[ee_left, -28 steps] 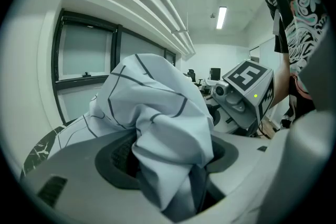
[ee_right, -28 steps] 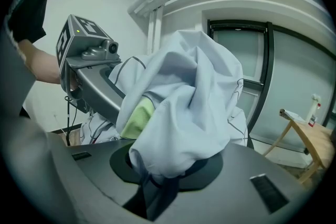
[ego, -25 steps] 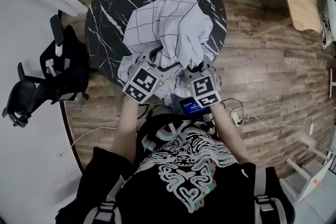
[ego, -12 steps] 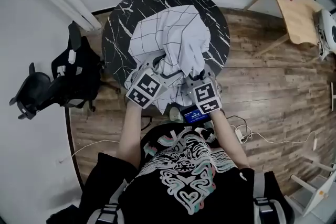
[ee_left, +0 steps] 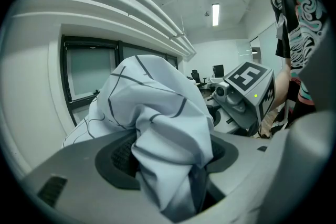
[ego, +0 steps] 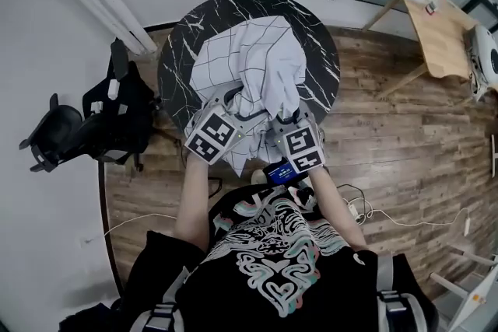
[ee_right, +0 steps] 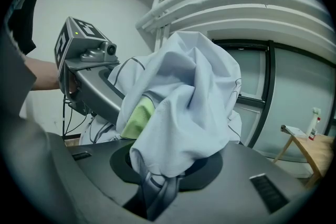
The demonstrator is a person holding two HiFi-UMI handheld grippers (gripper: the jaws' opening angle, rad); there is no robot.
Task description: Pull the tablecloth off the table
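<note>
White grid-lined tablecloth [ego: 249, 62] lies bunched on the black marble table [ego: 175, 66], one fold clamped in the left gripper [ee_left: 170, 165], another in the right gripper [ee_right: 160, 173]; risk: an uneven pull could slip a fold free or snag cloth on the rim.

The tablecloth [ego: 257, 62] is soft matt white cloth, all crumpled, with thin dark grid lines. The table [ego: 175, 66] looks like smooth black marble with white veins. The floor [ego: 405, 136] is grainy brown wood planks. The side table [ego: 440, 27] at upper right is pale wood. The left gripper [ee_left: 173, 165] and right gripper [ee_right: 157, 176] are matt grey plastic.
</note>
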